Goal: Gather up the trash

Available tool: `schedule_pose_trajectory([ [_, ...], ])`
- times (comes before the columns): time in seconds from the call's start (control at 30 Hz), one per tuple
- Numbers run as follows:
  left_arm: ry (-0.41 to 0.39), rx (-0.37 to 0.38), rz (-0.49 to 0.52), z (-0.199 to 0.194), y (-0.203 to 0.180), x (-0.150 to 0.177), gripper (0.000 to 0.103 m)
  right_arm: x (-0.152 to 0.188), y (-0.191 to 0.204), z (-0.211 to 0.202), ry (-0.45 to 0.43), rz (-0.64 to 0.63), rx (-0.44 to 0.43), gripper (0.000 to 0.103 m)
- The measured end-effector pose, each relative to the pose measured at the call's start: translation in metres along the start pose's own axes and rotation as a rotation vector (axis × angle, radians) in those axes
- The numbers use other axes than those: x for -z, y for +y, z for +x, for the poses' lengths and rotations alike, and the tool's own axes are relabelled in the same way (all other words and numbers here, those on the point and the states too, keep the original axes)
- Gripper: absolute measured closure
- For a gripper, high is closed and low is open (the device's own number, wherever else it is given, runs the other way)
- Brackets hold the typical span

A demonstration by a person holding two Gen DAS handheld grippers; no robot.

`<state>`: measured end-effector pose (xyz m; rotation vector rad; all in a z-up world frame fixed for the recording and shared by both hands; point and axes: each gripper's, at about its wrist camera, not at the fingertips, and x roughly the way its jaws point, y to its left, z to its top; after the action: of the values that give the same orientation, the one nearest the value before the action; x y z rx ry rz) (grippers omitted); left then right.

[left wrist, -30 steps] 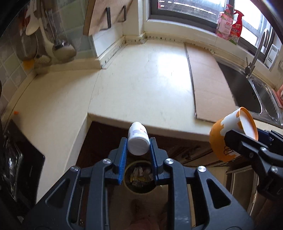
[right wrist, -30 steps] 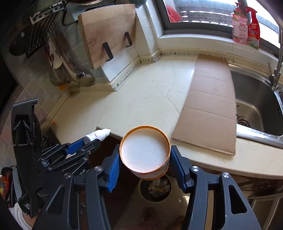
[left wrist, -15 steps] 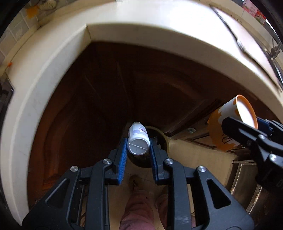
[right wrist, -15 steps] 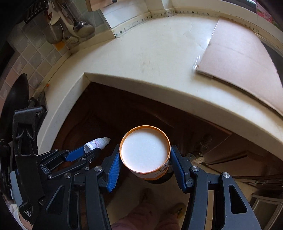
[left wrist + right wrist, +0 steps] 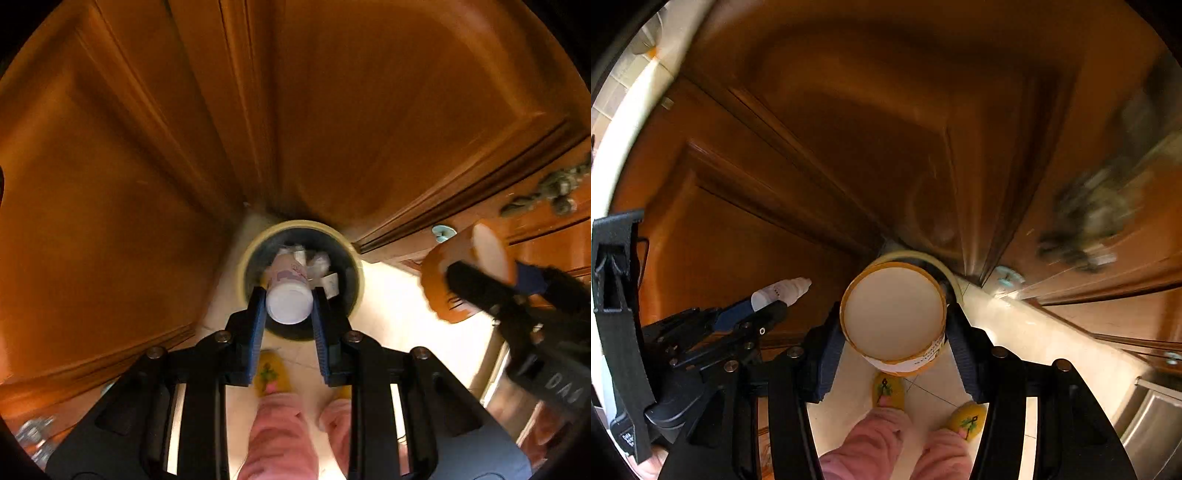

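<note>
My left gripper (image 5: pixel 289 295) points steeply down and is shut on a small white plastic bottle (image 5: pixel 287 291), which hangs right above the round trash bin (image 5: pixel 354 266) on the floor. Crumpled paper (image 5: pixel 320 263) lies inside the bin. My right gripper (image 5: pixel 894 321) is shut on an orange and white paper cup (image 5: pixel 894 314), its white bottom facing the camera. The cup hides most of the bin's rim (image 5: pixel 945 271). In the left wrist view the cup (image 5: pixel 465 273) hangs to the right of the bin. The bottle (image 5: pixel 783 291) shows at the left of the right wrist view.
Brown wooden cabinet doors (image 5: pixel 147 147) stand close behind the bin, with a metal handle (image 5: pixel 546 192) at the right. A person's pink trouser legs (image 5: pixel 879 443) and yellow slippers (image 5: pixel 888 389) stand on the pale floor tiles (image 5: pixel 391 314) near the bin.
Both grippers have dropped from counter height down in front of the cabinet doors, tilting more steeply downward. The bin is much nearer now. Bottle and cup stay held.
</note>
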<state>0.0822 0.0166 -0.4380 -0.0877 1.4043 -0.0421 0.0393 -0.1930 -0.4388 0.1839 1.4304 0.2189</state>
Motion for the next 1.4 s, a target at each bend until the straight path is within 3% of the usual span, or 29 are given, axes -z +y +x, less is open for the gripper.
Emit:
schedule_pose_trajectory([
  [0.07, 0.008, 0.054, -0.006, 0.024, 0.011, -0.004, 0.082, 0.007, -0.006, 0.029, 0.005, -0.006, -0.003, 0.049],
  [0.13, 0.001, 0.061, 0.017, 0.047, 0.015, -0.005, 0.082, 0.012, -0.01, 0.057, 0.007, -0.017, -0.003, 0.049],
  [0.23, -0.008, 0.066, 0.045, 0.077, 0.023, -0.009, 0.073, 0.024, -0.014, 0.101, 0.032, -0.039, -0.009, 0.046],
  [0.37, 0.036, 0.062, 0.012, 0.12, 0.044, -0.014, 0.043, 0.033, -0.028, 0.149, 0.05, -0.02, 0.007, 0.03],
  [0.5, 0.081, 0.043, -0.01, 0.146, 0.062, -0.012, 0.043, 0.04, -0.045, 0.175, 0.064, -0.018, 0.022, 0.03],
  [0.63, 0.095, 0.04, -0.019, 0.148, 0.066, -0.007, 0.043, 0.041, -0.03, 0.184, 0.067, -0.009, 0.033, 0.03],
  [0.9, 0.088, 0.046, 0.037, 0.09, 0.051, -0.002, 0.043, 0.038, -0.01, 0.155, 0.065, 0.043, 0.016, 0.03],
  [1.4, -0.033, 0.063, 0.123, -0.136, 0.01, -0.02, 0.043, 0.007, 0.055, -0.06, -0.028, 0.035, -0.008, 0.029],
])
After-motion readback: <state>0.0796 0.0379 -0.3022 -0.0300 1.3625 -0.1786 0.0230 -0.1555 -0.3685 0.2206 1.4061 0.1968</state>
